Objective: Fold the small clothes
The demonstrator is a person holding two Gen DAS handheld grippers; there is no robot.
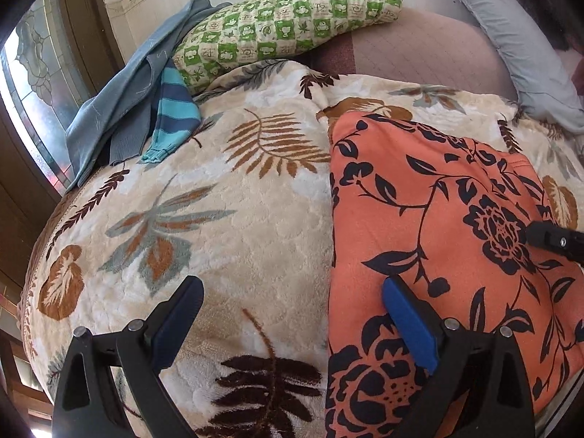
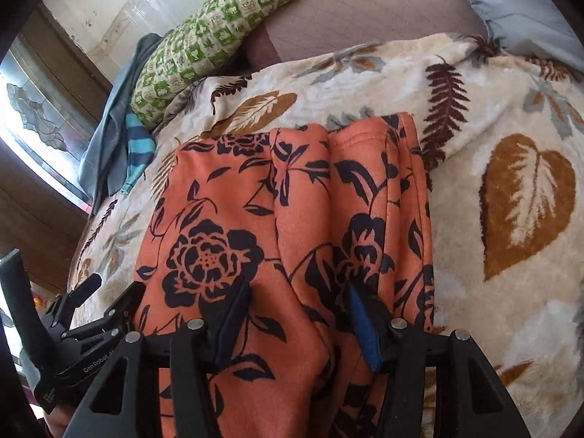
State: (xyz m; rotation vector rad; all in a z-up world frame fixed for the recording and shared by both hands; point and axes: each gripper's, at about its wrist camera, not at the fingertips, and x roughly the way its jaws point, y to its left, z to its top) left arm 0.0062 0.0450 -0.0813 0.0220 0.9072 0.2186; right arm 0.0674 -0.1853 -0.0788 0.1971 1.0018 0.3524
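An orange garment with black flowers lies folded on a cream leaf-patterned blanket. My left gripper is open, straddling the garment's left edge, with one finger over the blanket and one over the cloth. My right gripper is open above the garment, holding nothing; a fold ridge runs between its fingers. Its tip shows in the left wrist view at the right. The left gripper shows in the right wrist view at the lower left.
A green checked pillow lies at the back. A grey-blue garment and a striped teal one lie at the back left. A pale blue pillow sits back right. A window is on the left.
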